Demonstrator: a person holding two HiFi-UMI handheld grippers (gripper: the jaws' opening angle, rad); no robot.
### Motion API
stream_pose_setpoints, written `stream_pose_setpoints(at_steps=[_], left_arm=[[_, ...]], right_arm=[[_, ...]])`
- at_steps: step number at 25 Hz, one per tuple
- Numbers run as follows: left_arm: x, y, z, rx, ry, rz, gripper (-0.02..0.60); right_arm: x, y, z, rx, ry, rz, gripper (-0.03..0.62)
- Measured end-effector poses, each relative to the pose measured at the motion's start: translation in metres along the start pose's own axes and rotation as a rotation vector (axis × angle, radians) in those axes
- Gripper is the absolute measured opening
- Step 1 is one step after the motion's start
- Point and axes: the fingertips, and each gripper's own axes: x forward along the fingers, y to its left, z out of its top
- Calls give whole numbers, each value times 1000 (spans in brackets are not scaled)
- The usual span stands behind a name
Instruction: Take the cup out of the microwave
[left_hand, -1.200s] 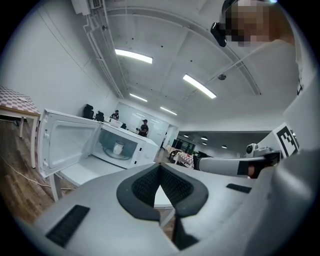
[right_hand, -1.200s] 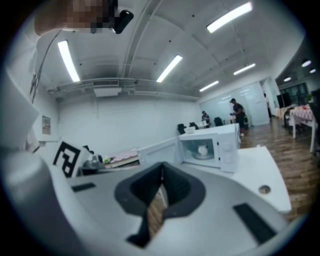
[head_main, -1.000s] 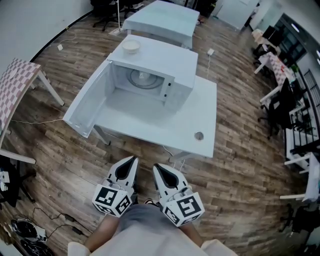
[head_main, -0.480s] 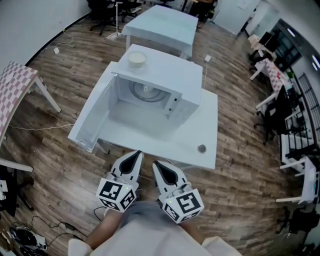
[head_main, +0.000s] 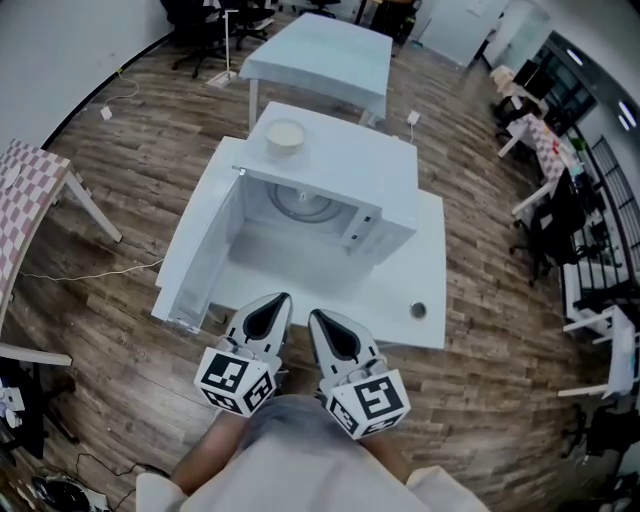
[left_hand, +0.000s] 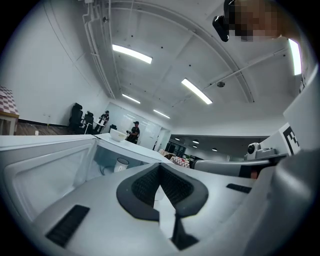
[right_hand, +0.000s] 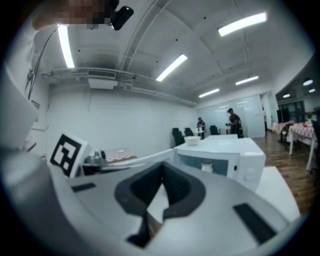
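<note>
A white microwave (head_main: 385, 215) stands on a white table (head_main: 400, 290), its door (head_main: 195, 265) swung open to the left. Inside it a pale cup (head_main: 303, 200) sits on the turntable; it also shows as a small cup (left_hand: 121, 164) in the left gripper view and as a cup (right_hand: 206, 166) in the right gripper view. My left gripper (head_main: 272, 305) and right gripper (head_main: 322, 322) hang side by side at the table's near edge, well short of the cup. Both point at the microwave, shut and empty.
A white bowl (head_main: 285, 135) rests on top of the microwave. A small round fitting (head_main: 418, 311) sits on the table at the right. A second white table (head_main: 320, 50) stands behind, a checkered table (head_main: 25, 190) at the left, desks and chairs at the far right.
Both grippers have advanced together toward the table and now reach its near edge. The microwave looks larger and closer. The jaws stayed shut.
</note>
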Motion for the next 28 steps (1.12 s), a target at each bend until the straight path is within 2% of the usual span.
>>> stream_pose_setpoints(at_steps=[12,28], left_arm=[[3,15,-2,10,17,-33,15],[37,42,-6,50,42,-5,15]], right_arm=[[13,1,-7,-3,9,-57,21],[48,-16,-4,1,17,-12,21]])
